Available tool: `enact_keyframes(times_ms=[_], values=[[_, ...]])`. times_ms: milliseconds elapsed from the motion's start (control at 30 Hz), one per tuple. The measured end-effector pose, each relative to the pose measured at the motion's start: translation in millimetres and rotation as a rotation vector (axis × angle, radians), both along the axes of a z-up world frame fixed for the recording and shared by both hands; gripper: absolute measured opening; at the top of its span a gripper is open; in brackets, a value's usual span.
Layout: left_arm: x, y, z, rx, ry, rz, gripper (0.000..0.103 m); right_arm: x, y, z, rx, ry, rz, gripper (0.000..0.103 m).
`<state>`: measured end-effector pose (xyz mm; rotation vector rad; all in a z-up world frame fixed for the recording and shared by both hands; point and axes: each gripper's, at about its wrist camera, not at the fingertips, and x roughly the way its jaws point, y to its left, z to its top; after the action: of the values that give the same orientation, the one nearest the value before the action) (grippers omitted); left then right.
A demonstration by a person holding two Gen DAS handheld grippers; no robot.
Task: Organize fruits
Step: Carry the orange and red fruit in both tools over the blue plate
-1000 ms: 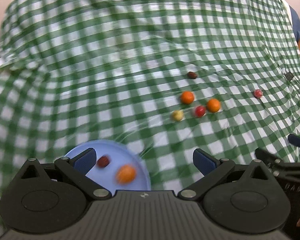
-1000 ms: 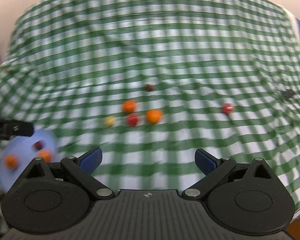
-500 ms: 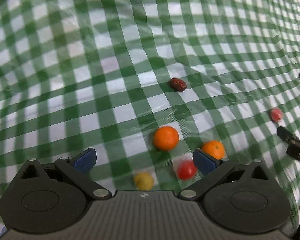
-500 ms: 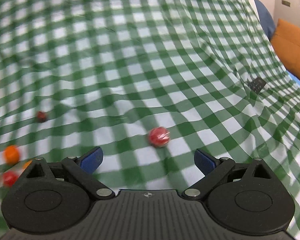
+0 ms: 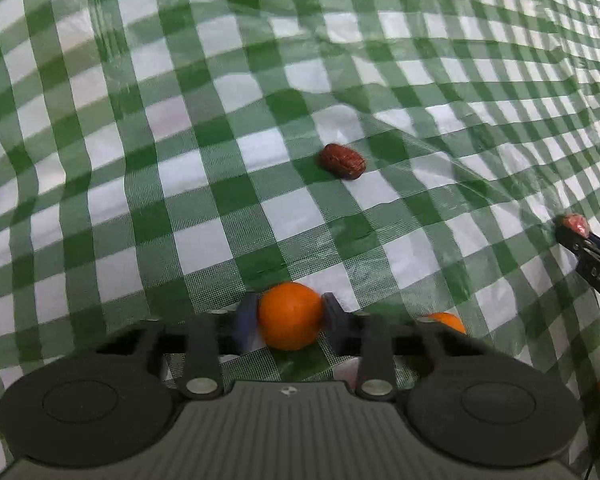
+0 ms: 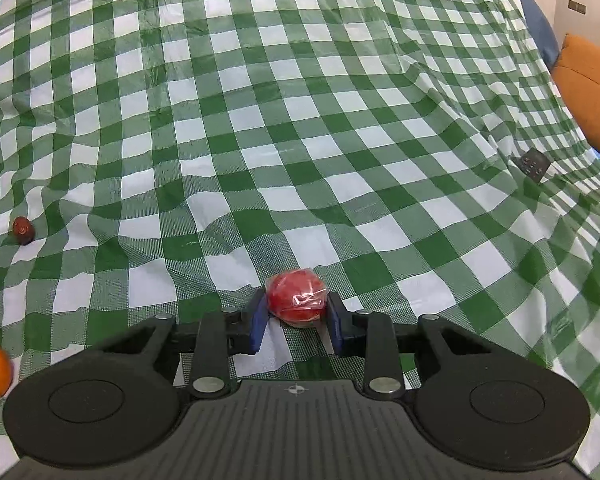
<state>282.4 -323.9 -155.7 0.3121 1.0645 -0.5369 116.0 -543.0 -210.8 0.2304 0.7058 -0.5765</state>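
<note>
Down on a green-and-white checked tablecloth (image 5: pixel 204 128), both grippers are closing on fruit. Left gripper (image 5: pixel 289 318): its blue pads press each side of an orange (image 5: pixel 290 316). A second orange (image 5: pixel 446 321) peeks out just to its right, and a brown date (image 5: pixel 342 161) lies farther off. Right gripper (image 6: pixel 297 312): its pads squeeze a red fruit in clear wrap (image 6: pixel 297 298), which sits on the cloth.

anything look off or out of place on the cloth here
Mostly the checked cloth: it lies rumpled, with ridges and creases. A small dark grey square sits far right, unlike the fruit. The red fruit looks wrapped in clear film. Nothing looks spilled or damaged.
</note>
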Motion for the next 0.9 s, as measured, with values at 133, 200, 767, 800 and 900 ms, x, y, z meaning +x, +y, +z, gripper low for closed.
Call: enact_keyframes(times_ms=[133,200,767,800,900], values=[[-12,14,18,-0.027,-0.016,0.025,0.037,-7,0,12,-0.010,-0.013,-0.027,0.032],[-22,26,33,-0.035,-0.041,0.039,0.037,-16,5,26,-0.027,-0.040,-0.022,0.032],[-169,211,141,-0.041,-0.109,0.242,0.037,-116,201,145,0.100,-0.142,0.408,0.032],[-178,222,145,-0.043,-0.110,0.256,0.037,-122,216,148,0.110,-0.135,0.442,0.032],[-204,253,151,-0.053,-0.108,0.293,0.037,-143,260,159,0.141,-0.117,0.540,0.032]])
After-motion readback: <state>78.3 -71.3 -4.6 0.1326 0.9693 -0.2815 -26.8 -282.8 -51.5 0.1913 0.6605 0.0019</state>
